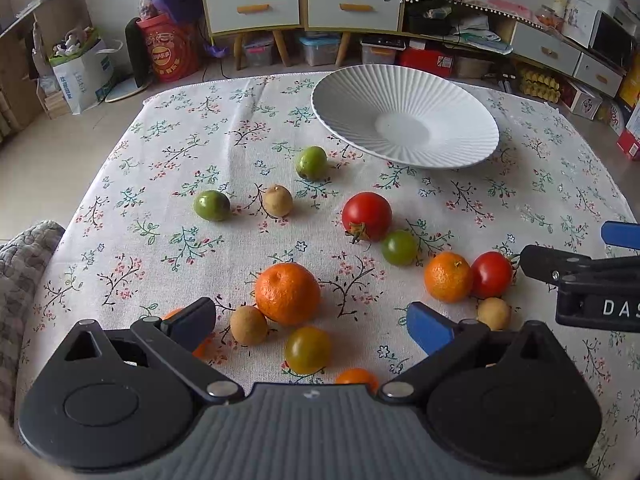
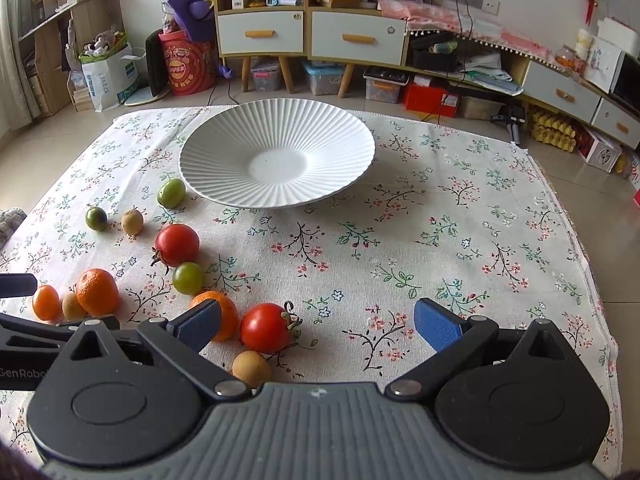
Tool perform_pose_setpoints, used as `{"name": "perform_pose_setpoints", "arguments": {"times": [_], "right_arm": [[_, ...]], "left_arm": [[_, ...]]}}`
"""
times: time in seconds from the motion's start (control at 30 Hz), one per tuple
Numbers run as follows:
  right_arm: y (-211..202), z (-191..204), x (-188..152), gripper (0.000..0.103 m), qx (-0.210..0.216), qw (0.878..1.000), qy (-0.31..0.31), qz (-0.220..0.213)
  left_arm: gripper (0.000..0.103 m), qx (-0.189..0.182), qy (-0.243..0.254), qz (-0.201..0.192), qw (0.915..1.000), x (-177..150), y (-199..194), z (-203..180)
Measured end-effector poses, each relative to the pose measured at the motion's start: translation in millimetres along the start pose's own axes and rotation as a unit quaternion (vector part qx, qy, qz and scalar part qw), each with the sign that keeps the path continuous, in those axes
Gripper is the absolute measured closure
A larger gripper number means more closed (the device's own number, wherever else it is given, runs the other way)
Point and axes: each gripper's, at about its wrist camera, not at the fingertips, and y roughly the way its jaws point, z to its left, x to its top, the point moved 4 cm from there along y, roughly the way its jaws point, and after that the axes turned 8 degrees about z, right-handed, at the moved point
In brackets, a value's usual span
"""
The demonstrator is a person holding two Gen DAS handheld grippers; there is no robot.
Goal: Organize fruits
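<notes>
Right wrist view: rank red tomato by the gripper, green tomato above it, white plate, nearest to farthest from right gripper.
1. Red tomato, just left of centre, between the open right gripper fingers.
2. Green tomato, farther left and back.
3. White plate, far centre of the cloth, empty.

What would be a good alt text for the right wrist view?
An open gripper hangs over a flowered tablecloth, holding nothing, with a red tomato just ahead of it. An empty white ribbed plate sits farther back, and tomatoes, oranges and small green and brown fruits are scattered at left.
</notes>
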Motion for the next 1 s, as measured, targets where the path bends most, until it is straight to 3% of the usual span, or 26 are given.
{"name": "perform_pose_setpoints", "arguments": {"times": [0.23, 0.43, 0.6, 0.8, 1.0], "right_arm": [[-5, -3, -4, 0.0, 0.003, 0.999, -0.023, -0.024], [-4, -9, -18, 0.001, 0.067, 0.997, -0.009, -0.025], [-6, -9, -27, 0.001, 0.08, 0.996, -0.026, -0.02], [-4, -1, -42, 0.002, 0.089, 0.994, -0.061, 0.01], [-1, 6, -52, 0.008, 0.105, 0.991, -0.075, 0.031]], "left_arm": [[0.004, -0.008, 0.015, -0.012, 0.9998, -5, -3, 5], [0.004, -0.043, 0.016, -0.02, 0.9988, -13, -6, 16], [0.004, -0.072, 0.026, -0.019, 0.9969, -22, -9, 20], [0.004, -0.122, 0.041, 0.005, 0.9917, -41, -8, 14], [0.014, -0.154, 0.045, 0.017, 0.9869, -54, -3, 7]]}}
